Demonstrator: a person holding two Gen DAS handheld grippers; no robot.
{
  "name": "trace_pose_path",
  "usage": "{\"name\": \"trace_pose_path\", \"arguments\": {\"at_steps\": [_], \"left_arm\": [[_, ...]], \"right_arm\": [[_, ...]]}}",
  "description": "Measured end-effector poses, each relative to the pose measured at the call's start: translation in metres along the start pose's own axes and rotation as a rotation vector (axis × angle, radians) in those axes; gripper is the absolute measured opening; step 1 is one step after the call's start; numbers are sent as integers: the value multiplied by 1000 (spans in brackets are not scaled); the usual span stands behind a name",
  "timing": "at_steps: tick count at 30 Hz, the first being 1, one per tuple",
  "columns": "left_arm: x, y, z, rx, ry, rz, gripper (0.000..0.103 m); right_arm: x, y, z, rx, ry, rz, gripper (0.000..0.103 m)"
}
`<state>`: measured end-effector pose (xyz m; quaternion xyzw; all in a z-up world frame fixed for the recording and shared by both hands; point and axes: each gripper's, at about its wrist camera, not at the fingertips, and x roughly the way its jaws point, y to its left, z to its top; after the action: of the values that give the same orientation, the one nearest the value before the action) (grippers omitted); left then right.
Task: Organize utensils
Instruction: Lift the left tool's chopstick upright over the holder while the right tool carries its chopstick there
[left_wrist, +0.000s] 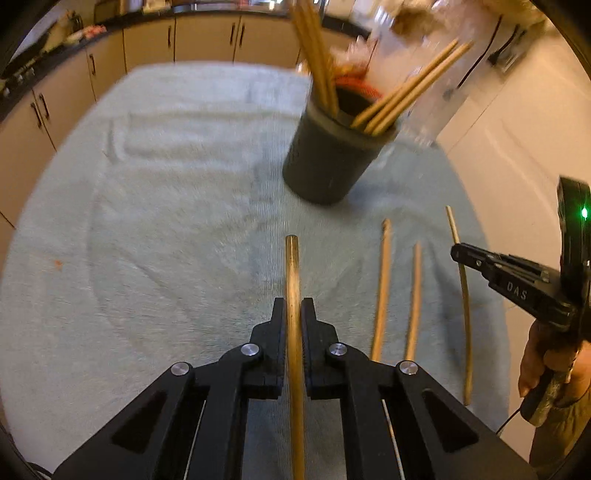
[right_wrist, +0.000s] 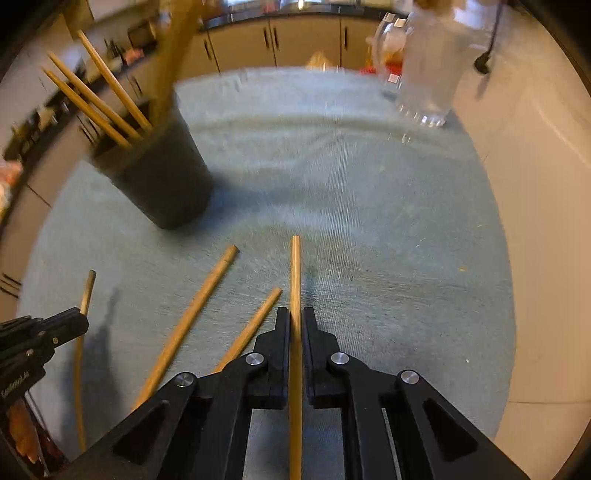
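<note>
My left gripper (left_wrist: 293, 306) is shut on a wooden chopstick (left_wrist: 293, 266) that points away over the pale green towel (left_wrist: 166, 221). My right gripper (right_wrist: 295, 314) is shut on another chopstick (right_wrist: 295, 269). Each gripper also shows in the other view, the right gripper (left_wrist: 456, 253) at the right edge and the left gripper (right_wrist: 83, 321) at the left edge. A dark round cup (left_wrist: 325, 162) (right_wrist: 162, 177) holds several chopsticks upright. Two loose chopsticks (left_wrist: 382, 288) (left_wrist: 414, 302) lie on the towel between the grippers, and appear as chopsticks (right_wrist: 195, 306) (right_wrist: 255, 325) in the right wrist view.
A clear glass jar (right_wrist: 432, 74) stands at the towel's far right corner. White counter (right_wrist: 535, 184) runs along the towel's right side. Beige cabinets (left_wrist: 207, 37) lie beyond the far edge. A person's hand (left_wrist: 543, 365) grips the right gripper's handle.
</note>
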<state>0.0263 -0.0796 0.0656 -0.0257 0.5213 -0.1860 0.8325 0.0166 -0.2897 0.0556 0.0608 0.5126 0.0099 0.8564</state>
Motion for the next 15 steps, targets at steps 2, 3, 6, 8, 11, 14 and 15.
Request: {"name": "trace_pose_path", "arguments": {"at_steps": [2,3,6,8,11,14,15], "left_arm": [[-23,-4,-2,17,-68,7,7],[-30,-3,-2,22,-89,11,7],[-62,-13,-12,53,-192,39,7],[-75,-20,-18,77,-238,54,7],[-99,-27,-32,111,-300,73,7],[-121,-28,-50,139,-342,87,7],[-126,-29,-53,145,-354,91,7]], "right_arm": [[-27,3,-4,-10,-80,5,7],[-38,4,-8,-7,-111,15,7],[-77,5,-21,3,-216,36,7],[-97,11,-29,-1,-269,41,7],[-127,18,-49,-12,-340,63,7],[-140,25,-56,-19,-386,89,7],[-146,26,-62,-22,-396,95,7]]}}
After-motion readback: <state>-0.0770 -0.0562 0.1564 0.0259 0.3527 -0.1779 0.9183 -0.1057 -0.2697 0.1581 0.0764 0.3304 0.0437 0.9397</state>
